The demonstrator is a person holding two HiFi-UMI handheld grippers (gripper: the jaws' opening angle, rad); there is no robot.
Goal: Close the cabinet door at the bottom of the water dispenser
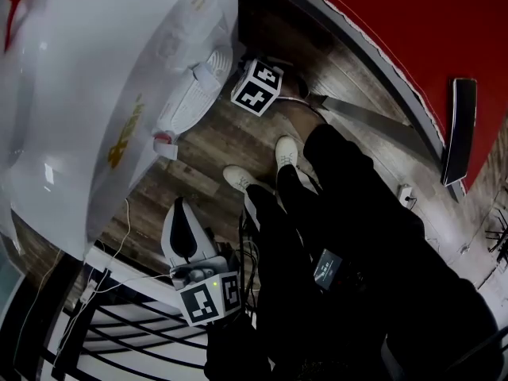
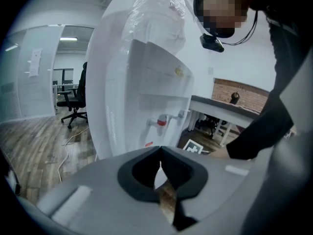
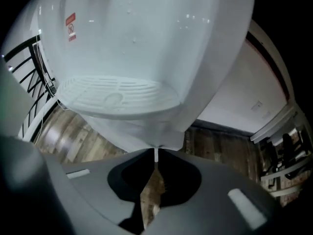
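Observation:
The white water dispenser fills the left of the head view, with its drip tray and red tap facing the person. In the right gripper view, the drip tray hangs above the white cabinet door. My right gripper is shut on that door's thin lower edge. In the head view only its marker cube shows, right beside the dispenser's front. My left gripper hangs back near the person's legs, shut and holding nothing, and it looks at the dispenser from the side.
The person's white shoes stand on the wood floor just in front of the dispenser. A black metal railing lies at the lower left, with a white cable on the floor. A red wall curves behind. An office chair and a desk stand farther off.

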